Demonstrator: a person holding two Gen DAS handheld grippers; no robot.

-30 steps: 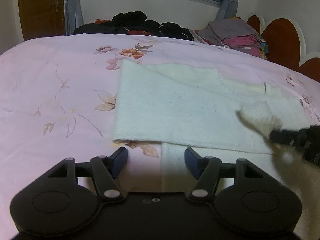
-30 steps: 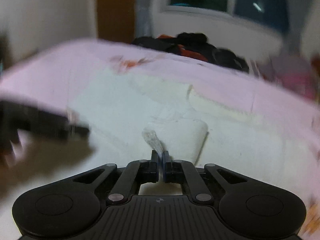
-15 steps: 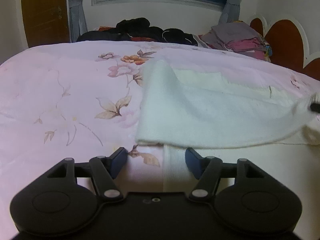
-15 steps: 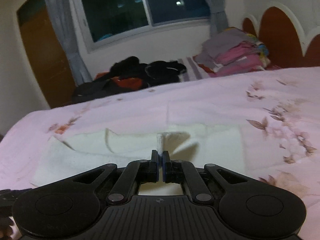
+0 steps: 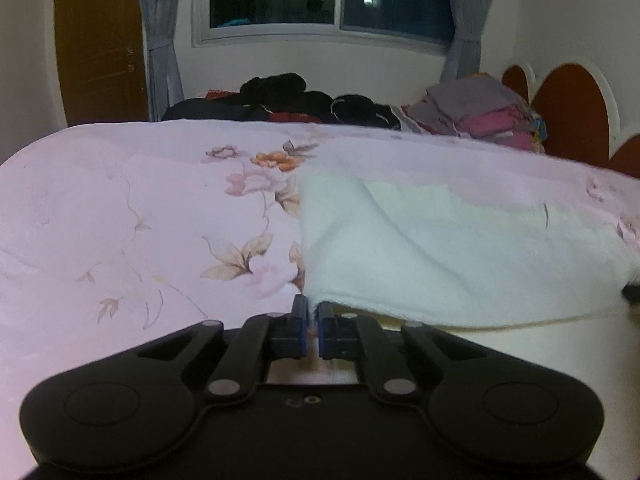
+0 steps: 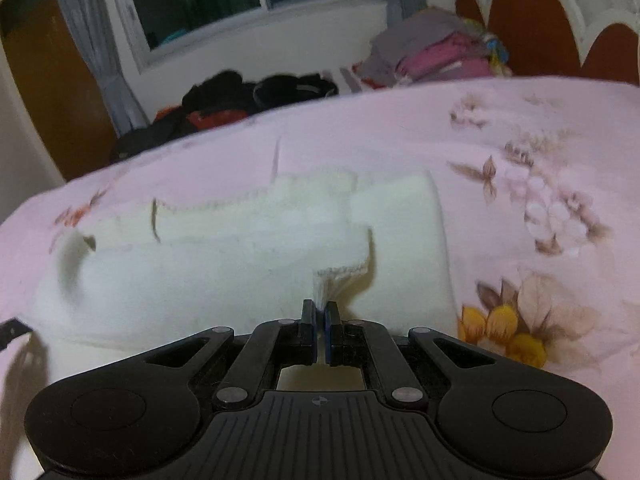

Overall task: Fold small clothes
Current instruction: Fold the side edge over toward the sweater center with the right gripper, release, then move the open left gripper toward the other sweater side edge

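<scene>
A white knit garment (image 5: 460,248) lies on a pink flowered bedspread (image 5: 120,220), part of it doubled over itself. My left gripper (image 5: 313,312) is shut on the near left corner of the garment's upper layer. In the right wrist view the same white garment (image 6: 224,264) spreads ahead and to the left, and my right gripper (image 6: 320,312) is shut on a ribbed edge of it, held slightly raised. A dark tip of the right gripper shows at the right edge of the left wrist view (image 5: 631,293).
A heap of dark clothes (image 5: 288,100) lies at the bed's far edge under the window. A stack of folded grey and pink clothes (image 5: 480,116) sits at the far right by the brown headboard (image 5: 568,116). A brown door (image 5: 100,40) stands at the far left.
My left gripper went from open to shut on the garment's near left corner. My right gripper carried its held edge to the right, drawing the upper layer across.
</scene>
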